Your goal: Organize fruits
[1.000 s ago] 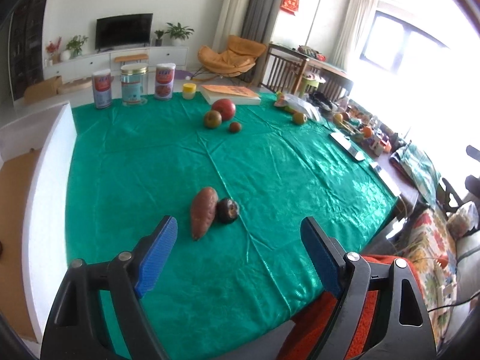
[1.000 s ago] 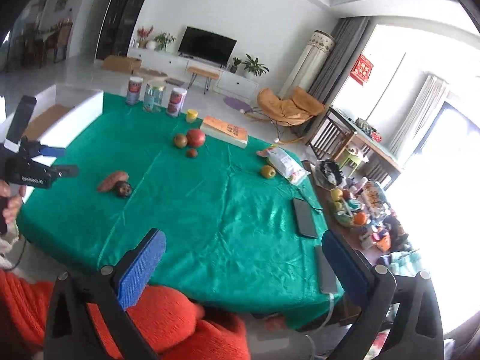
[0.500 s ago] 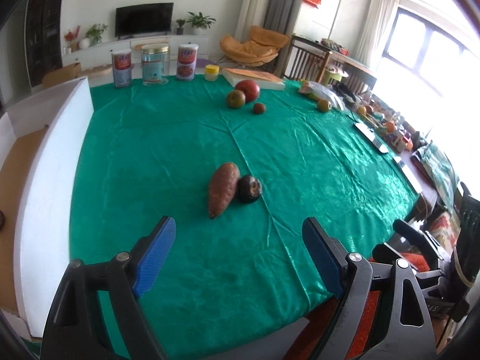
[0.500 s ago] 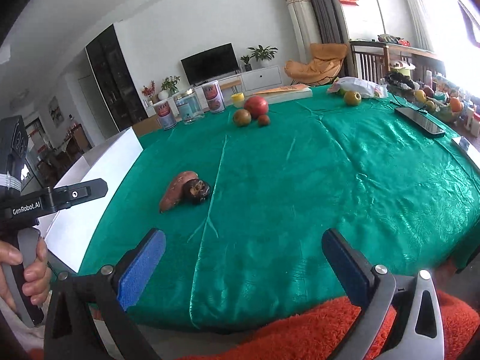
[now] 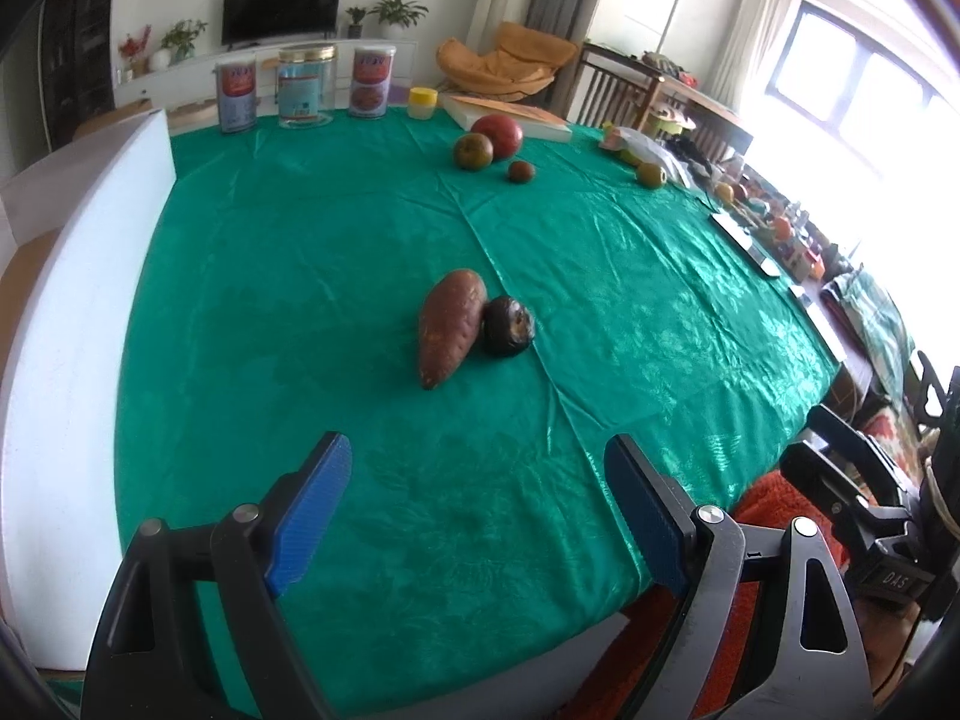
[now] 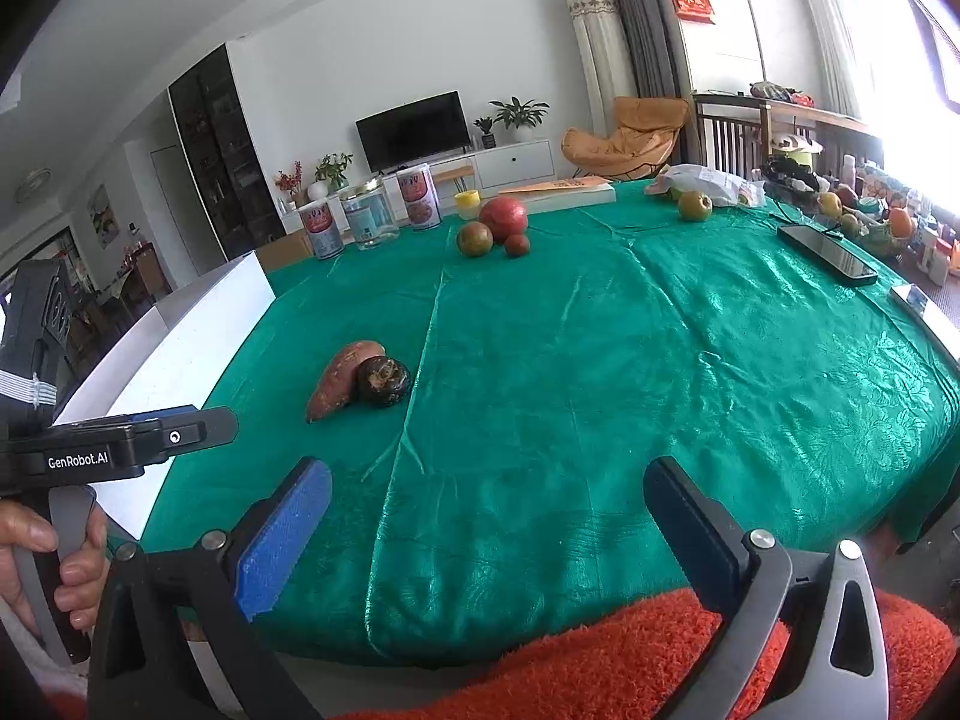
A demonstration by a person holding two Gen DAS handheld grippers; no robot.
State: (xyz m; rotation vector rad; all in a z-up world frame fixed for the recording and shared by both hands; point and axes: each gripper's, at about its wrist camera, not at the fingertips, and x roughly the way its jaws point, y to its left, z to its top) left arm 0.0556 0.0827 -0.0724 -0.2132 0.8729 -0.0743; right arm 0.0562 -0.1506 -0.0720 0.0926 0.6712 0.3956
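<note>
Left wrist view: left hand-held gripper [image 5: 477, 519] gapes wide and empty, short of the sweet potato [image 5: 449, 324]; a dark round fruit [image 5: 508, 324] touches the potato's right side, so a loose pinch could roll both. Right wrist view: right hand-held gripper [image 6: 486, 531] open too, nothing between; red apple [image 6: 503, 217] sits far beyond that potato on the green tabletop [image 6: 660, 360].

Left hand-held gripper [image 5: 477, 507] jaws wide apart, empty; right hand-held gripper [image 6: 489, 525] likewise (both angled downward).
</note>
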